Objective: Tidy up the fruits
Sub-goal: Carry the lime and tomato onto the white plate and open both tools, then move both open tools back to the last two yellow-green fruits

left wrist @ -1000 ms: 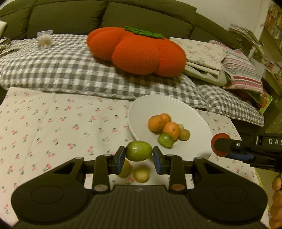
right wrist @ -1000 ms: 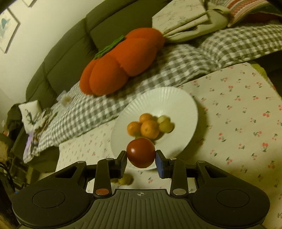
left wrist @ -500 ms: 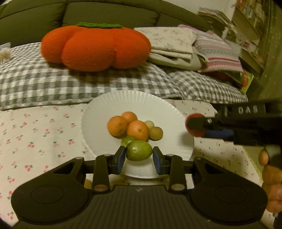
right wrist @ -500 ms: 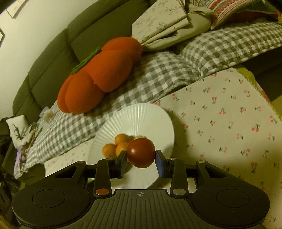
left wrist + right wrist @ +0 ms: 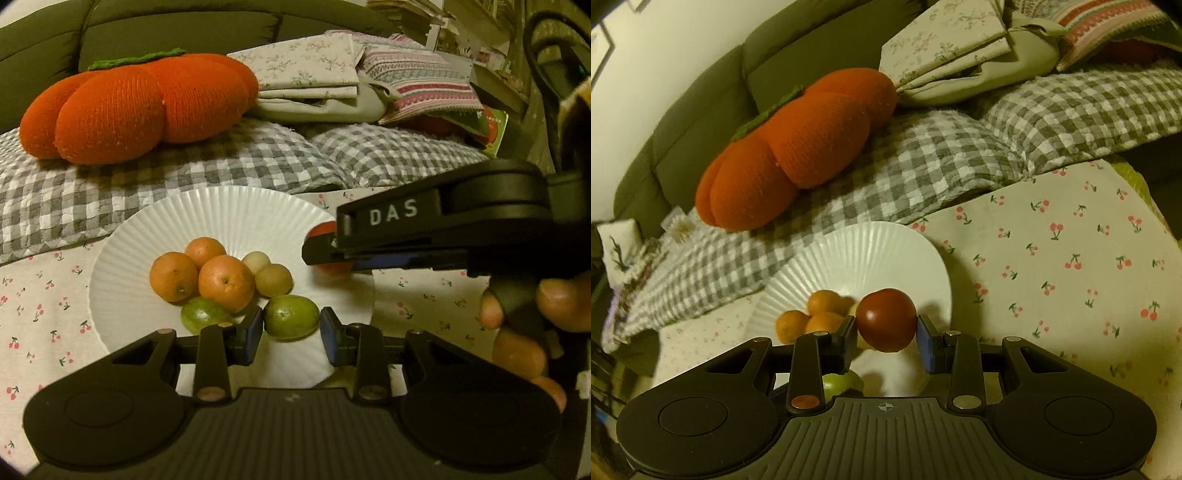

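My left gripper (image 5: pixel 291 330) is shut on a green lime (image 5: pixel 291 322) and holds it over the near part of a white ribbed plate (image 5: pixel 229 218). On the plate lie three oranges (image 5: pixel 225 282), two small yellow-brown fruits (image 5: pixel 273 280) and another green fruit (image 5: pixel 201 314). My right gripper (image 5: pixel 886 334) is shut on a dark red tomato (image 5: pixel 886 319) above the plate's near right rim (image 5: pixel 864 251). In the left wrist view the right gripper (image 5: pixel 424 236) reaches in from the right, with the tomato (image 5: pixel 323 230) at its tip over the plate's right edge.
The plate sits on a cherry-print cloth (image 5: pixel 1071 258). Behind it lie a grey checked quilt (image 5: pixel 184 173), an orange pumpkin cushion (image 5: pixel 140 107) and folded linens (image 5: pixel 314 74) on a dark green sofa. A green fruit (image 5: pixel 842 384) shows under the right gripper.
Both grippers have moved in over the plate with their fruit. The left one has come forward and right. The right one has come down to the plate's right rim.
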Demonstrator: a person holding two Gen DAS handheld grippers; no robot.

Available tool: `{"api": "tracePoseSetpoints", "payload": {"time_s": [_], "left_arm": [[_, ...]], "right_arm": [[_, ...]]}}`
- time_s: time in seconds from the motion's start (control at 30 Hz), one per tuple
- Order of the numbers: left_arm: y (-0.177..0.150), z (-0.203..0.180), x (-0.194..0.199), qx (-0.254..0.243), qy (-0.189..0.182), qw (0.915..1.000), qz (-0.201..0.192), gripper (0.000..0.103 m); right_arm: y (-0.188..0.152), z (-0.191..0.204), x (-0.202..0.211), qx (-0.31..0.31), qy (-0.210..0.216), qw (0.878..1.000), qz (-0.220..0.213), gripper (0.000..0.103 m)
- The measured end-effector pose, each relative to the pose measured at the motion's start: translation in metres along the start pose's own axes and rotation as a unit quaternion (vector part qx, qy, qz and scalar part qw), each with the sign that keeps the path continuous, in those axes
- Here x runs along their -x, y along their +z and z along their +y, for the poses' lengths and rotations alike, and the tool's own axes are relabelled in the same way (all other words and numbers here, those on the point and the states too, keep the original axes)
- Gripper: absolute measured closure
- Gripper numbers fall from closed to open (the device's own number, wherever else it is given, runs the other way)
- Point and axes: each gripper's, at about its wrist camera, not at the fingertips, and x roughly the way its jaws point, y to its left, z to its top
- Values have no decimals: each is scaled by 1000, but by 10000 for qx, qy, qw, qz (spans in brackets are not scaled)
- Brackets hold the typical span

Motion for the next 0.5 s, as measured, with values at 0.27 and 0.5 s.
{"api": "tracePoseSetpoints", "payload": {"time_s": [0.27,0.5], "left_arm": [[1,4,-8,-36,154,9999,-33,70],[1,4,-3,-14,169,9998,-90,53]], "right_arm": [[1,8,-22,553,-24,9984,-87,69],[4,7,-27,417,-75,9988,-225,65]]}}
